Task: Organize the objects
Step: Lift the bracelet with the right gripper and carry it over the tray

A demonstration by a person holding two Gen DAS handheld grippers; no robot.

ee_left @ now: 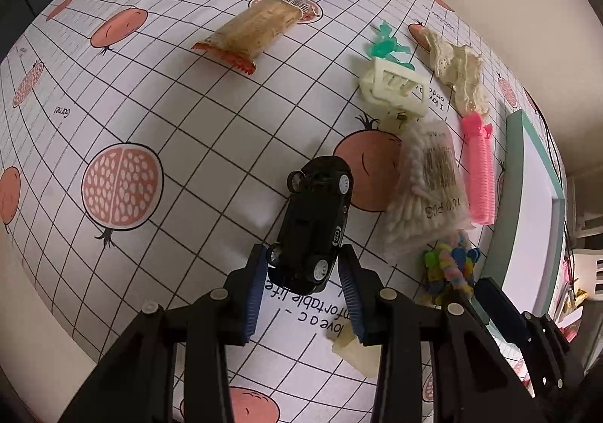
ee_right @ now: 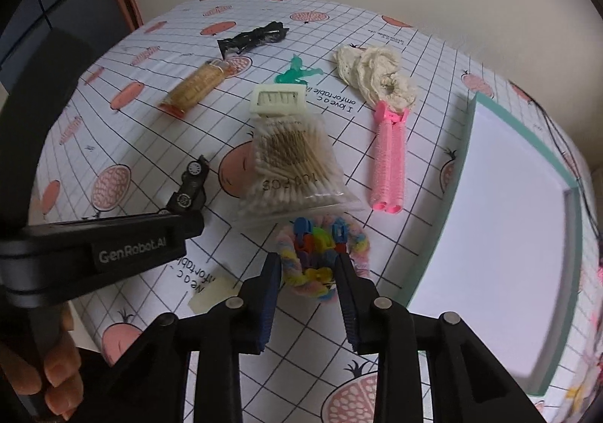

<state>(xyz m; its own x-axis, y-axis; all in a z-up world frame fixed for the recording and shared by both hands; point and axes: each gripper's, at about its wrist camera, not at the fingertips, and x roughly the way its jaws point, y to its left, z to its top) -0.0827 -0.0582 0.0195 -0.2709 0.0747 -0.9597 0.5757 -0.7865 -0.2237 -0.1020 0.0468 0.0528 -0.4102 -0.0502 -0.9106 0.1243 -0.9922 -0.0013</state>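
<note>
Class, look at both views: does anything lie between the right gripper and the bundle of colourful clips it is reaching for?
Nothing visible does. The right gripper has its open jaws on either side of the bundle of colourful clips, with no object between them.

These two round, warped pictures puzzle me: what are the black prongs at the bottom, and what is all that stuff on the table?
No robot here: a person holds a pair of tongs in each hand, each with a wide-angle camera looking along its fingers. The left tongs grip a small black toy car, tilted off the pomegranate-print tablecloth. The right tongs stand around a bundle of multicoloured hair ties and clips; whether they grip it I cannot tell. Also lying there: a clear bag of cotton swabs, a pink hair roller, a cream claw clip, a wrapped snack bar, and a white tray with green rim.
</note>
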